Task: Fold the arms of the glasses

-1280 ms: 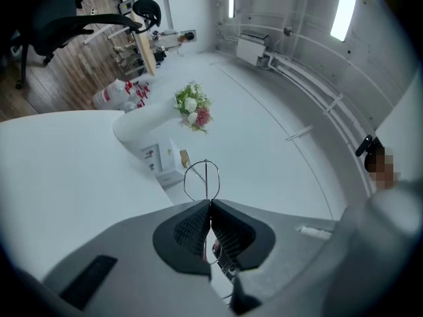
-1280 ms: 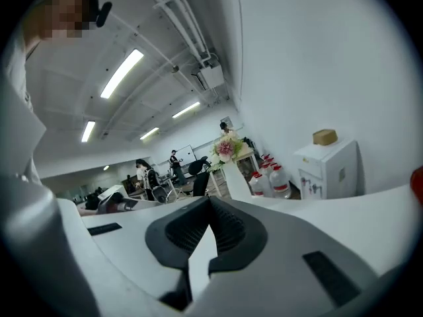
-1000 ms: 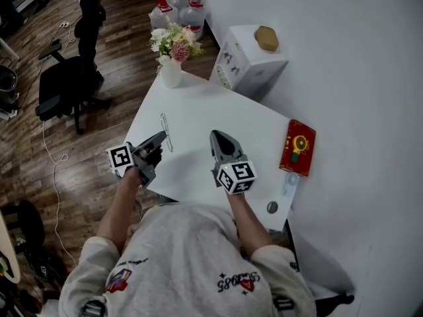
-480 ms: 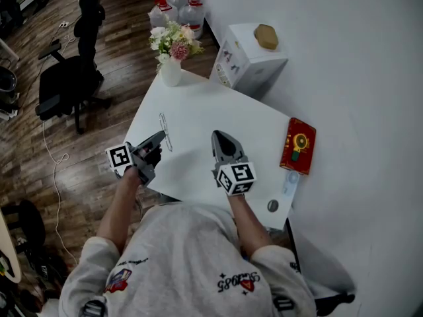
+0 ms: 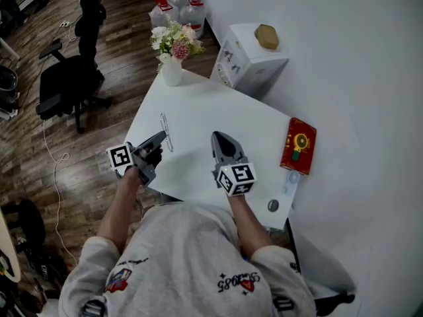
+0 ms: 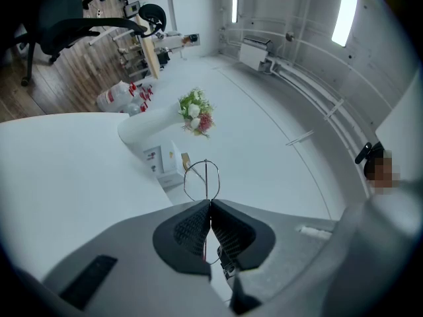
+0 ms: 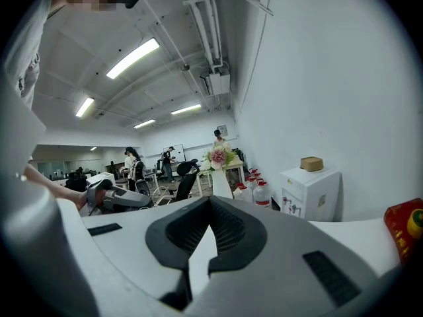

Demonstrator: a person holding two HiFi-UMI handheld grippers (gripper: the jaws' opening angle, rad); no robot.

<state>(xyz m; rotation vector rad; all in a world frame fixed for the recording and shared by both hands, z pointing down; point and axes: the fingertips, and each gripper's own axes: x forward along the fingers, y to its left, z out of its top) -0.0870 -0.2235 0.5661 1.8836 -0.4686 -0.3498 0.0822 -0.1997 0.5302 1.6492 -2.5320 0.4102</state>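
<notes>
Thin wire-framed glasses (image 5: 165, 130) lie near the left edge of the white table (image 5: 205, 107). My left gripper (image 5: 160, 137) is at their near end, shut on the glasses. In the left gripper view the jaws (image 6: 210, 203) are closed with a thin wire running between the pads, and a lens ring (image 6: 207, 177) stands just past the tips. My right gripper (image 5: 218, 136) hovers over the table's middle, to the right of the glasses and apart from them. It is shut (image 7: 210, 200) with nothing between the pads.
A vase of flowers (image 5: 173, 48) stands at the table's far corner, and a white box (image 5: 248, 61) is behind it. A red package (image 5: 298, 146) lies at the right edge. An office chair (image 5: 69, 78) and water jugs (image 5: 178, 5) stand on the floor to the left.
</notes>
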